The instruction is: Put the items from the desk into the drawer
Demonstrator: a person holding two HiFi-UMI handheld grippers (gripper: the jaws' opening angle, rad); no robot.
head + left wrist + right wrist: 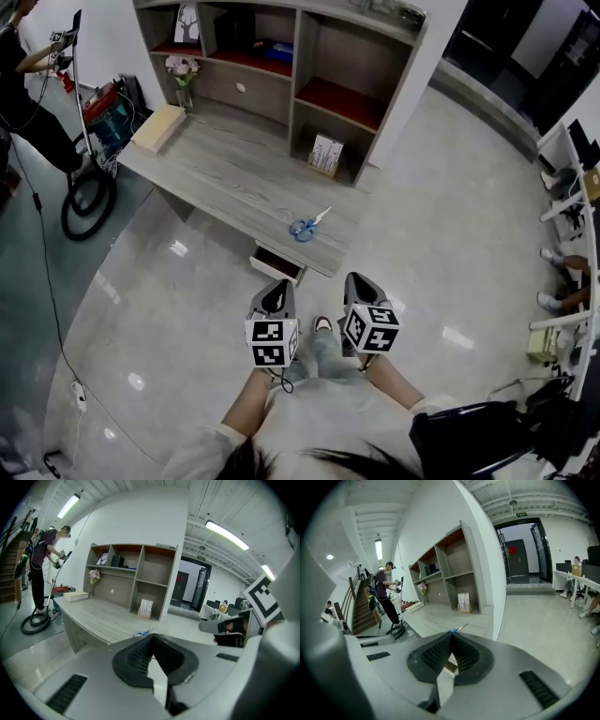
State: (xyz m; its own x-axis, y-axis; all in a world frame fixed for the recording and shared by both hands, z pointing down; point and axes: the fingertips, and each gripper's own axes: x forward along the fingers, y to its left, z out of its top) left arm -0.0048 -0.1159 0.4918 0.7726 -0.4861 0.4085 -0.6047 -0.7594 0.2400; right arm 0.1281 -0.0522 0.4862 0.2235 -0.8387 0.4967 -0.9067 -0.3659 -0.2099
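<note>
Two grippers sit low in the head view, the left gripper (275, 289) and right gripper (360, 284) side by side over the floor, short of the desk (225, 173). Blue-handled scissors (305, 227) lie on the desktop near its front edge, apart from both grippers. Under that edge the drawer (277, 265) stands partly pulled out; its inside cannot be made out. A flat wooden box (157, 127) lies at the far end of the desk, a vase of flowers (183, 75) stands just beyond it, and a shelf unit (309, 56) rises along the back. This view does not show how the jaws stand.

The left gripper view settles that for the left side: the jaws are closed, pads meeting at the tip, with nothing between them. Only a sliver of the scissors shows above the tip. The drawer is hidden behind the gripper body. A person (44, 559) stands past the far end of the desk.

The right gripper view shows its jaws likewise pressed together and empty. The scissors appear just over the tip, small and partly cut off.
</note>
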